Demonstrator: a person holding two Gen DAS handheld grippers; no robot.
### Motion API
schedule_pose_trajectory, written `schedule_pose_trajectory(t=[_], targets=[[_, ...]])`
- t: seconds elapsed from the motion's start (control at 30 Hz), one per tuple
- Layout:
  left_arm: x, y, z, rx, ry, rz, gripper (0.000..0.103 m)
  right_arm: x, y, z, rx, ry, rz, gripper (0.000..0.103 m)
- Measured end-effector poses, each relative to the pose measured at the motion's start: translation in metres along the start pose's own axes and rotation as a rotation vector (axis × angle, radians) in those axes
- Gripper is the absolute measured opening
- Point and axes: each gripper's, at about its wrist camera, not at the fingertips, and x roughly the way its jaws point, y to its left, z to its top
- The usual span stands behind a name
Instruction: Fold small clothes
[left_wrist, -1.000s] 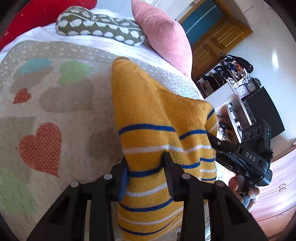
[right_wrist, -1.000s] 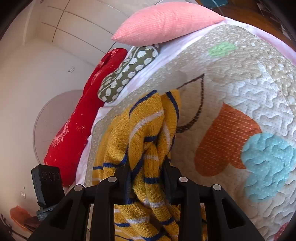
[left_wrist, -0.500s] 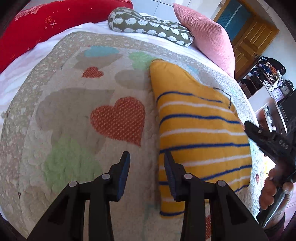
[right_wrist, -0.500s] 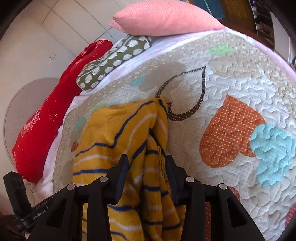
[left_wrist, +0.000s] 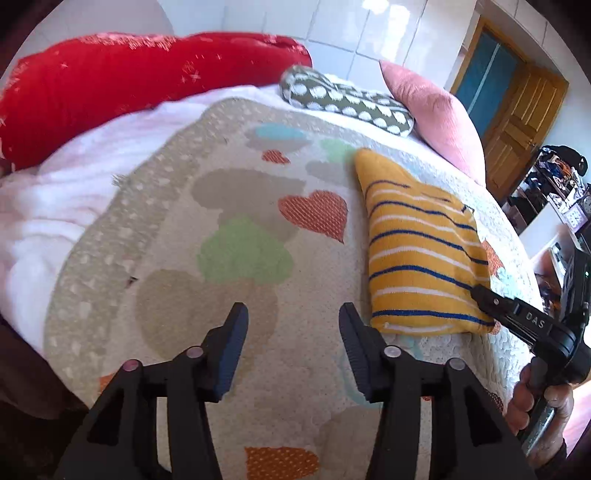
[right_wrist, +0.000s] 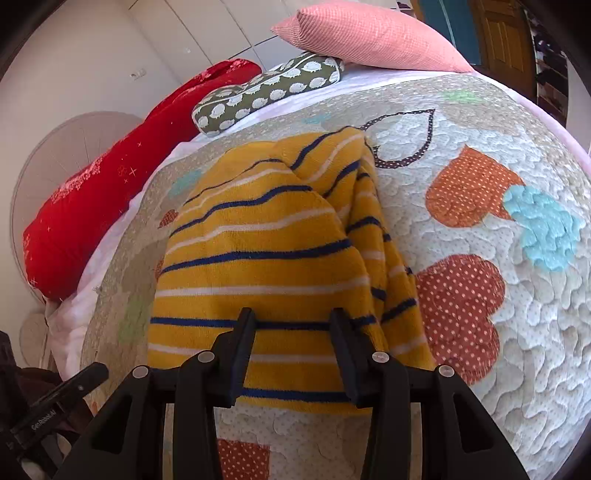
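Quilt (left_wrist: 177, 229) now under released sweater (left_wrist: 417, 258)

Yellow striped garment (left_wrist: 417, 254) released onto quilt, left hand-held gripper (left_wrist: 293, 332) now empty, right hand-held gripper (right_wrist: 291, 332) opened

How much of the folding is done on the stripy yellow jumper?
Looks mostly done: the yellow striped jumper lies folded into a compact bundle on the heart quilt. In hand: nothing; the left gripper hangs open over the quilt, and the right gripper sits open over the jumper's near edge. Left: perhaps tidying the bunched layers on its right side.
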Motion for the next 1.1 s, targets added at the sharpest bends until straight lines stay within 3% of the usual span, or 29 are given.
schedule_pose_trajectory(t=[0.13, 0.4, 0.57, 1.1], targets=[[-0.032, -0.006, -0.009, 0.008, -0.12, 0.074, 0.068, -0.035, 0.002, -0.026, 0.017, -0.054, 0.0, 0.048], [-0.063, -0.03, -0.025, 0.075, -0.185, 0.114, 0.082, -0.095, 0.02, -0.075, -0.05, -0.209, -0.157, 0.051], [-0.068, -0.039, -0.034, 0.099, -0.16, 0.11, 0.083, -0.11, 0.028, -0.083, -0.074, -0.26, -0.185, 0.053], [-0.057, -0.052, -0.043, 0.144, -0.101, 0.105, 0.083, -0.099, 0.027, -0.095, -0.075, -0.225, -0.207, 0.057]])
